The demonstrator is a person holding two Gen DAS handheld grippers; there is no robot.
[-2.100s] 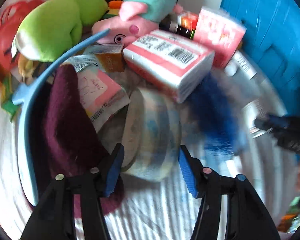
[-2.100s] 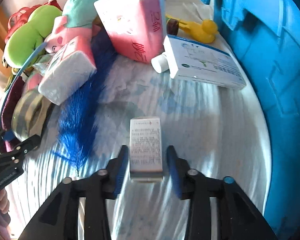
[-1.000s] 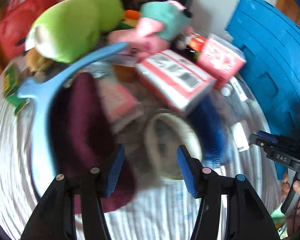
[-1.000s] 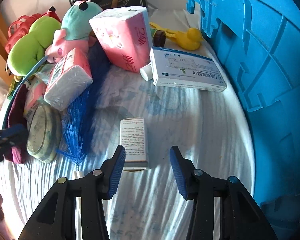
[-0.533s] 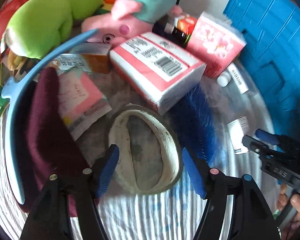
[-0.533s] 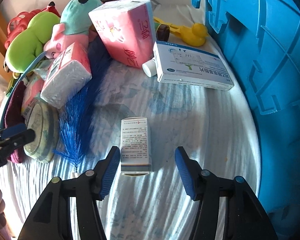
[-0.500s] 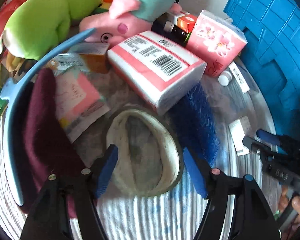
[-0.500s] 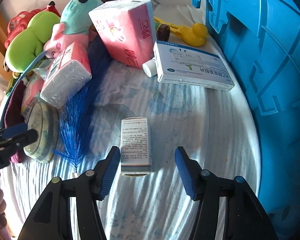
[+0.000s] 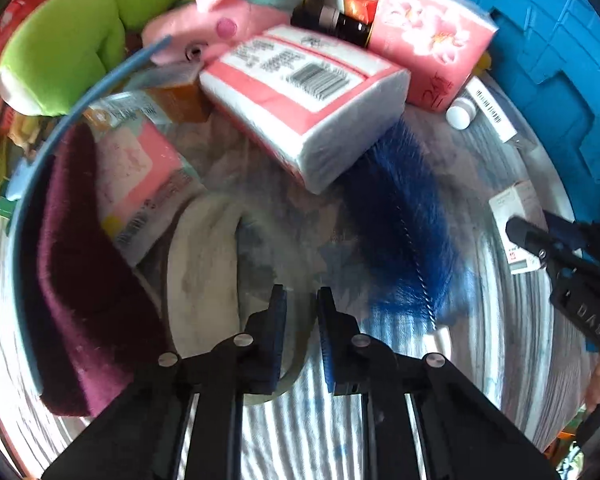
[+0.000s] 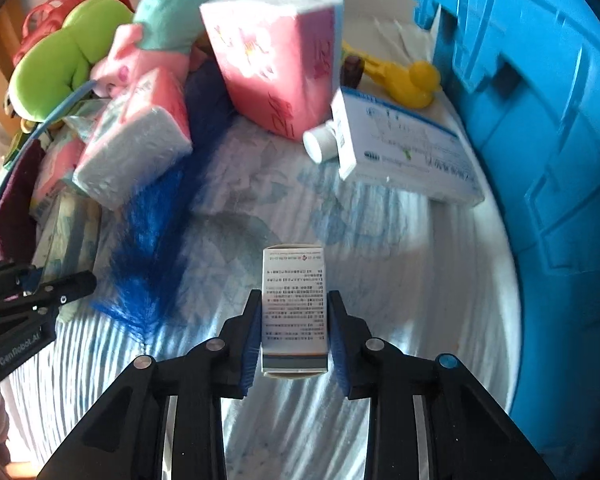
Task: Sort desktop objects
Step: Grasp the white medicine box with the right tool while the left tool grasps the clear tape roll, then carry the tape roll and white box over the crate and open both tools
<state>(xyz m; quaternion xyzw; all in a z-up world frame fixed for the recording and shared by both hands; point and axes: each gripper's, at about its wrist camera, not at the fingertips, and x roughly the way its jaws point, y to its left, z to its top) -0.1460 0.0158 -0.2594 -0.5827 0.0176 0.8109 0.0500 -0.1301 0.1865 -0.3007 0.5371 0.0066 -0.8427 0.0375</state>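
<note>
Landmark: the blue crate (image 10: pixel 540 128) stands along one edge of the striped cloth (image 10: pixel 400 240); every place below is told from it.
Right gripper (image 10: pixel 294 332): its two blue pads press the long sides of a small white medicine box (image 10: pixel 293 300), which stands between them with its printed face toward the camera. Gripper and box are out on the cloth, apart from the crate wall.
Left gripper (image 9: pixel 302 328): fingers drawn close together, with a narrow gap between the pads. A grey-green rim of the tape roll (image 9: pixel 204 264) passes by the inner pad; whether it is truly pinched cannot be told through the blur. It sits well away from the crate, at the far side of the cloth.
Tape roll: tilted up on edge, leaning by the maroon cloth (image 9: pixel 76 264) and the light blue hoop (image 9: pixel 40 152), far from the crate.
Blue feather brush (image 9: pixel 404 216): lies between the tape roll and the small box, its upper end under the tissue pack.
Tissue pack with barcode (image 9: pixel 308 96): tilted, beside the brush, away from the crate.
Pink flowered tissue pack (image 10: pixel 276 60): upright, nearer the crate.
Flat white box (image 10: pixel 400 152): lies just beside the crate wall, with a white bottle cap (image 10: pixel 320 142) touching its end.
Yellow duck (image 10: pixel 408 78): close to the crate, behind the flat box.
Plush toys: green (image 10: pixel 60 64) and pink-and-teal (image 10: pixel 160 40), farthest from the crate.
</note>
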